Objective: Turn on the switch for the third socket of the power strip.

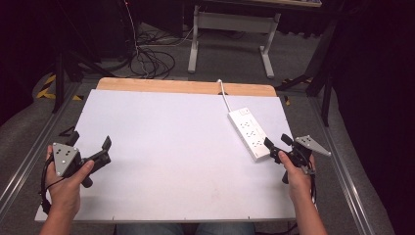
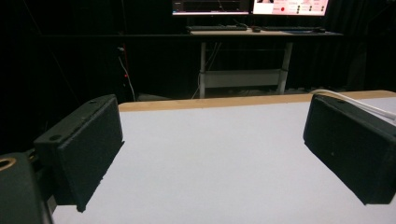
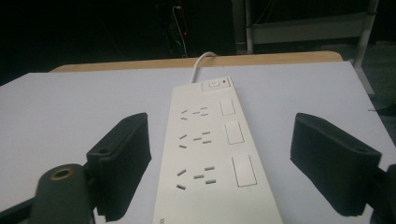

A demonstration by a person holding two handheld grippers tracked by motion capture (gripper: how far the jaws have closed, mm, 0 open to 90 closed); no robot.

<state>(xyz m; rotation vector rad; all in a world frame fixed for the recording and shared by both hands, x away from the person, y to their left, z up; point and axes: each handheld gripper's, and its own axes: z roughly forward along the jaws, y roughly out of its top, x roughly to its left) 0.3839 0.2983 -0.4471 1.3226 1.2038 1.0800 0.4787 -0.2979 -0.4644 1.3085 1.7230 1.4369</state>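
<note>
Our right hand-held gripper (image 3: pixel 219 163) gapes astride the power strip (image 3: pixel 210 154), lengthwise toward the desk's (image 1: pixel 161 147) far edge; left hand-held gripper (image 2: pixel 215 154) released.

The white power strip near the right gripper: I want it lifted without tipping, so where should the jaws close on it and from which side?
Grip the flat white plastic power strip across its narrow width, on the two long side edges near the cable-free end. Come from that near end with the right gripper, whose open jaws already straddle it. The long thin body lies flat on the white table.

White table (image 1: pixel 161 147), wooden far edge; white power strip (image 1: pixel 248 132) lying near right edge
</note>
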